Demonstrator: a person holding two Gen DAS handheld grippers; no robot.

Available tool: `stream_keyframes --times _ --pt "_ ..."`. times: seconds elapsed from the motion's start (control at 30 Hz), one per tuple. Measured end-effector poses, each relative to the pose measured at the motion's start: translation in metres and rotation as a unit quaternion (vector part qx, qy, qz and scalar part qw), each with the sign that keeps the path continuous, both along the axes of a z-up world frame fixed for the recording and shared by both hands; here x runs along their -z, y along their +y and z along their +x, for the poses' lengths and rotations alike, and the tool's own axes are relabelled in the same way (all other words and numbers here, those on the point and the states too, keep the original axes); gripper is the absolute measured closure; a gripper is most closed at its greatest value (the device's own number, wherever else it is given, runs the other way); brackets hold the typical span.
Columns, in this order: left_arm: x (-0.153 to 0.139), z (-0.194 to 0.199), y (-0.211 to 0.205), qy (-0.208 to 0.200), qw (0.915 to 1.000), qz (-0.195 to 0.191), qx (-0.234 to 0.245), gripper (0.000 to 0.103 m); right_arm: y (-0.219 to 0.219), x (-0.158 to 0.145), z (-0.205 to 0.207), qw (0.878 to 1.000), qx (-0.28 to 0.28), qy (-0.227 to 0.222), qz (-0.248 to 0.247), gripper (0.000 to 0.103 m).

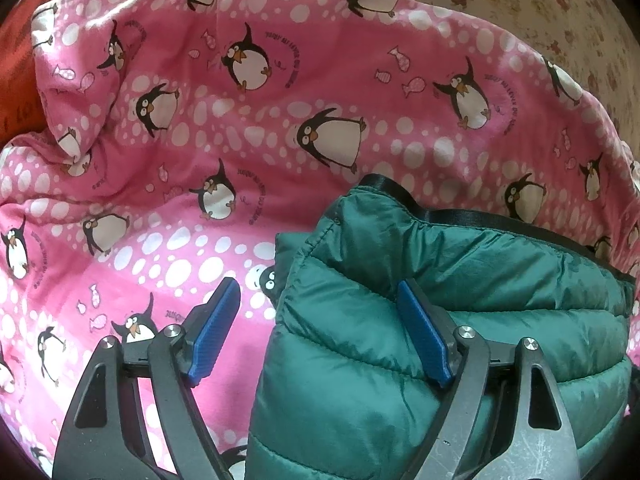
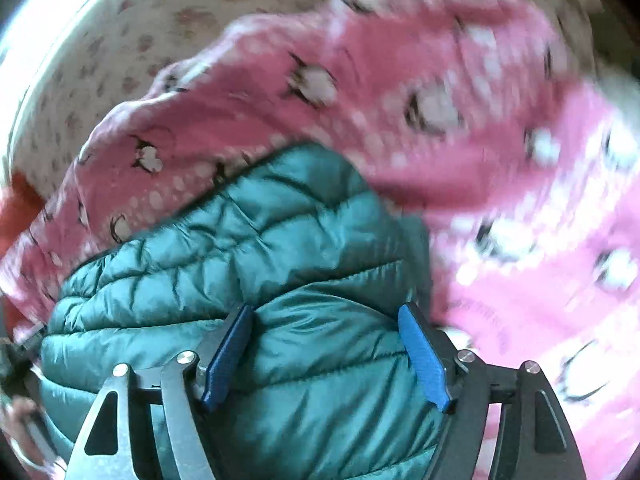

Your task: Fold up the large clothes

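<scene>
Blue-padded left gripper (image 1: 320, 332) sits nearest the lens, jaws spread wide, gripping nothing; one pad hangs over the bedspread, the other rests against the folded edge of the green puffer jacket (image 1: 440, 300), probably lined up to pinch that edge for another fold. Right gripper (image 2: 326, 350) is also wide open over the jacket's quilted bulk, fabric bulging between the pads but not clamped; that view is motion-blurred, so contact is unclear. Jacket lies partly folded on the pink penguin bedspread (image 1: 200, 140), toward its near right side, black trim facing away. Floral sheet (image 1: 540, 8) shows past the bedspread's far edge, orange cloth (image 1: 16, 72) at its far left corner. No containers in view.
</scene>
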State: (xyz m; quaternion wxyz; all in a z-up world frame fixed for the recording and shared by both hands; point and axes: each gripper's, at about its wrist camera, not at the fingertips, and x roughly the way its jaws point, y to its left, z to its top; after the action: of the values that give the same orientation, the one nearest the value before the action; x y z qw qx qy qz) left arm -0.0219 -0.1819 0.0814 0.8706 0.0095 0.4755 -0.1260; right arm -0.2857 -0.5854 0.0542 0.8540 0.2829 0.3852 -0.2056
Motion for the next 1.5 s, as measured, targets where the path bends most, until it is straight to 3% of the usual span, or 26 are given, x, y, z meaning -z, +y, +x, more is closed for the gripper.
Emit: stream_keyframes --times 0.17,0.37,0.47,0.53,0.57,0.63,0.7,0.9,1.1,1.3,1.43,1.5 --pt "0.001 -0.001 0.001 0.002 1.0000 -0.002 -0.001 0.020 0.003 -0.014 0.003 1.000 -0.012 0.024 -0.007 0.028" --pt "-0.007 -0.003 0.020 0.024 0.9984 -0.051 -0.007 0.020 0.010 -0.049 -0.049 0.999 0.011 -0.039 0.004 0.028" --pt "-0.016 -0.012 0.029 0.019 0.9976 -0.067 -0.008 0.020 0.016 -0.042 -0.066 1.000 0.012 -0.028 0.006 0.028" --pt "-0.021 -0.021 0.031 0.010 0.9979 -0.064 -0.003 0.020 0.016 -0.023 -0.067 1.000 0.014 0.005 0.006 0.027" --pt "-0.024 -0.026 0.032 0.006 0.9981 -0.062 -0.001 0.020 0.013 -0.011 -0.064 0.999 0.018 0.015 0.023 0.021" --pt "-0.030 -0.036 0.035 0.004 0.9980 -0.063 0.006 0.020 0.007 0.003 -0.067 0.997 0.037 0.002 0.069 0.017" --pt "-0.038 -0.048 0.040 -0.003 0.9978 -0.066 0.013 0.020 0.005 0.003 -0.072 0.995 0.048 -0.004 0.085 0.016" --pt "-0.052 -0.084 0.056 -0.017 0.9968 -0.070 0.035 0.020 0.030 -0.043 -0.086 0.999 0.043 -0.022 -0.002 0.016" --pt "-0.048 -0.105 0.070 -0.014 0.9967 -0.074 0.032 0.020 0.061 -0.075 -0.085 0.998 -0.001 -0.056 -0.030 0.016" --pt "-0.020 -0.106 0.071 0.015 0.9976 -0.063 0.025 0.020 0.100 -0.060 -0.057 0.996 -0.067 -0.029 -0.053 0.016" --pt "-0.007 -0.105 0.072 0.027 0.9968 -0.072 0.021 0.020 0.110 -0.027 -0.035 0.994 -0.082 0.031 -0.059 0.016" --pt "-0.008 -0.106 0.074 0.030 0.9962 -0.079 0.020 0.020 0.114 -0.025 -0.034 0.993 -0.086 0.032 -0.076 0.016"
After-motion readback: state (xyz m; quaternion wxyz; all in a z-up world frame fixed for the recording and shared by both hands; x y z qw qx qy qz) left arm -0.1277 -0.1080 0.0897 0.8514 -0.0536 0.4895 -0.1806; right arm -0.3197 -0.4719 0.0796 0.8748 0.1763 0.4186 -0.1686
